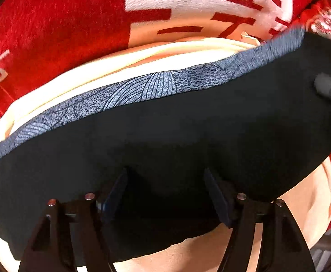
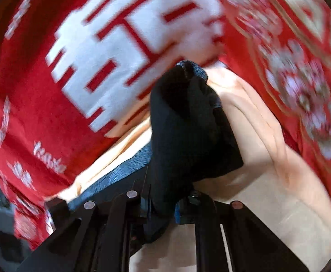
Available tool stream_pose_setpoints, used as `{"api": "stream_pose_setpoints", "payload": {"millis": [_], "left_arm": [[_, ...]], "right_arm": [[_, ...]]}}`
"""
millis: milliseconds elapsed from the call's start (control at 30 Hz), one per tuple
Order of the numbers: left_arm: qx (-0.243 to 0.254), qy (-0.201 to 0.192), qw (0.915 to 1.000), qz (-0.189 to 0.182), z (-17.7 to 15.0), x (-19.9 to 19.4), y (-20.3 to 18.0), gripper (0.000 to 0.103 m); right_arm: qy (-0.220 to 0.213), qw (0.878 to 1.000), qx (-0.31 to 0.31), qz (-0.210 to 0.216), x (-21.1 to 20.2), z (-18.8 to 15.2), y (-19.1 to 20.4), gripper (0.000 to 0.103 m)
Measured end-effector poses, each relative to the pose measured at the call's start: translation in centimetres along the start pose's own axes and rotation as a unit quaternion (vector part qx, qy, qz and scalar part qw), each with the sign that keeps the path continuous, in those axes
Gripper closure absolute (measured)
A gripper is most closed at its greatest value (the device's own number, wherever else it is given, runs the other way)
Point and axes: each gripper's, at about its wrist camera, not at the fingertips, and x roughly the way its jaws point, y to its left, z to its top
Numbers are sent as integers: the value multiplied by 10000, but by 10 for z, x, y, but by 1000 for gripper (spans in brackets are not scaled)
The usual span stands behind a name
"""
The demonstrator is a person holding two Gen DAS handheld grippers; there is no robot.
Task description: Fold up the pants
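Between right gripper (image 2: 165, 206) jaws — bunched black pants (image 2: 183, 124), pinched.

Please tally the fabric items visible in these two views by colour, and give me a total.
Black, with a blue-grey patterned band: 1, the pants, a bunched part clamped in the right claw.
Cream: 1, the cloth beneath the pants.
Red and white: 1, the blanket underneath everything.
Total: 3

Left wrist fisheye looking steeply down, close over black pants (image 1: 165, 136), right wrist fisheye tilted, blurred, very near bunched pants (image 2: 183, 122), both sharing red printed blanket (image 1: 52, 34) and cream cloth (image 2: 267, 158)
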Motion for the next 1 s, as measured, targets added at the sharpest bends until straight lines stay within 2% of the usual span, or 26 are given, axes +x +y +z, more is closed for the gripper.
{"api": "stream_pose_setpoints", "payload": {"millis": [67,167,300,400,467,500,633,700,733,800,833,867,933,1000], "left_arm": [[13,-61,10000,-22,-2,-1,1,33],[-255,119,9994,-203,-3,-9,13,33],[-818,53,9961,-329,-11,-40,63,33],[-969,-70,9952,-111,-21,-65,116,32],[-1082,-74,9941,68,-29,-75,151,23],[-1165,-98,9930,187,-33,-79,171,20],[-1476,1,9868,662,-54,-85,241,20],[-1660,58,9831,774,-64,-84,267,20],[-1747,120,9814,788,-68,-82,279,20],[-1870,274,9787,797,-75,-77,298,20],[-1885,319,9784,792,-78,-75,304,20],[-1873,335,9787,777,-85,-76,310,20],[-1802,311,9801,767,-87,-78,313,20],[-1795,306,9809,685,-83,-81,318,20]], "right_arm": [[-8,9984,-562,-115,-3,-3,30,89],[27,9937,-1100,-211,-4,-8,66,89],[119,9832,-1780,-400,2,-26,118,89],[214,9732,-2216,-575,13,-49,149,89],[350,9654,-2486,-704,30,-68,174,89],[438,9605,-2633,-793,40,-79,185,89],[744,9382,-3141,-1245,92,-134,226,87],[963,9274,-3294,-1490,121,-164,237,84],[1008,9184,-3412,-1732,135,-179,243,80],[809,8960,-3766,-2209,147,-199,254,75],[713,8866,-3918,-2353,148,-206,260,68],[749,8850,-3946,-2356,147,-210,263,63],[892,8929,-3877,-2110,137,-213,268,50],[948,9020,-3803,-1811,116,-210,268,48]]}}
